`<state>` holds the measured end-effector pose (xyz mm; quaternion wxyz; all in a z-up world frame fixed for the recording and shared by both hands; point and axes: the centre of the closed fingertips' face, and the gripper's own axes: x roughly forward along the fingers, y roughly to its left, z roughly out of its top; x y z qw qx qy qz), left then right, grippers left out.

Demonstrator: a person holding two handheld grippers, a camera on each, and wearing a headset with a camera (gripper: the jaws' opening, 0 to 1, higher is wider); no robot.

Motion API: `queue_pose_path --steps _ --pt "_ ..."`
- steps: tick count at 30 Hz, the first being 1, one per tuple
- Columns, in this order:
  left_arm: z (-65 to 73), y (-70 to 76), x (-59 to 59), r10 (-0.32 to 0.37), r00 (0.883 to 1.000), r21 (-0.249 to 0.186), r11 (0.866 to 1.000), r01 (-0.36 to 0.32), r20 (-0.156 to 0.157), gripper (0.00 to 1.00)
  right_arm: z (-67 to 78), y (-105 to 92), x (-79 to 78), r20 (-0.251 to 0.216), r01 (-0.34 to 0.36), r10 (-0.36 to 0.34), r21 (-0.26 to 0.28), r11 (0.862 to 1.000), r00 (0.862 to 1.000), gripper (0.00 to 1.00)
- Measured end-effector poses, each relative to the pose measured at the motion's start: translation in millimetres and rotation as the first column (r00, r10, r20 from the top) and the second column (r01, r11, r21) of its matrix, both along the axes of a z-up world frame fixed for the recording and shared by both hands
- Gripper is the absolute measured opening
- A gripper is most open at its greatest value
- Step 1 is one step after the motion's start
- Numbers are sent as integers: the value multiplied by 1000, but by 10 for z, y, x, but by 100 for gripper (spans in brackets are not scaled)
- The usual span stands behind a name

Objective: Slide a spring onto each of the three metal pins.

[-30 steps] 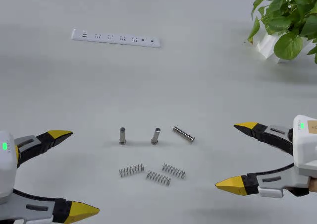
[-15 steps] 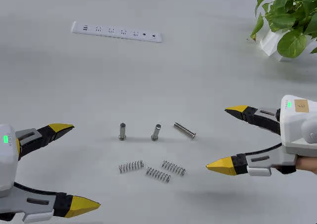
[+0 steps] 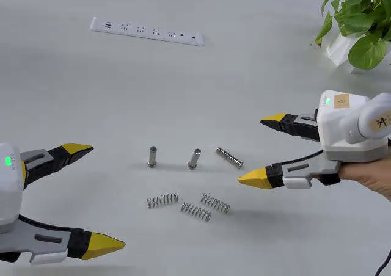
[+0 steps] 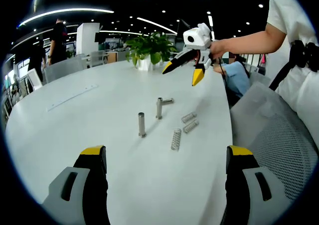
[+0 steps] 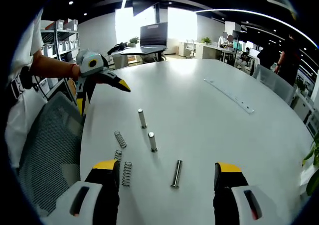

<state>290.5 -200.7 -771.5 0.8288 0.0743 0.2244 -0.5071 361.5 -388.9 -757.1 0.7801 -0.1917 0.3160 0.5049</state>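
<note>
Mid-desk [image 3: 244, 74], toward the near edge | right gripper [image 3: 251, 151] moved in from the right edge, jaws spread, empty, just beside lying pin [image 3: 229, 157] | left gripper [image 3: 107, 195] stayed back, spread | standing pins [image 3: 152, 156] bare, springs [image 3: 195, 211] loose beside them | first pick likely next

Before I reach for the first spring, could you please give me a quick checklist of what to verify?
1. Right gripper open and empty: ok.
2. Left gripper open and empty: ok.
3. In the head view, left pin and middle pin upright: ok.
4. Right pin upright: not ok, it lies on its side.
5. Springs loose on the table, none on a pin: ok.
6. Springs undamaged: cannot tell, too small.
</note>
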Motion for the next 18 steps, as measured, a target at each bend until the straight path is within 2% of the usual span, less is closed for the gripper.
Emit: queue_pose_path --steps 5,9,12,17,18 --pt "-14 2 7 7 1000 -7 1000 -7 -5 99 -101 32 123 -18 -4 3 -28 1000 1000 68" --pt "-14 3 15 11 1000 -12 1000 -11 -4 99 -161 71 189 -50 14 -16 -43 999 999 60" --pt "-17 9 22 15 1000 -15 1000 -15 -5 99 -208 95 215 -64 17 -21 -68 998 998 50" --pt "-33 6 25 17 1000 -18 1000 -17 -9 99 -317 150 250 -98 22 -32 -105 994 995 41" --pt "-34 5 25 17 1000 -19 1000 -17 -9 99 -345 158 306 -100 21 -32 -109 994 994 40"
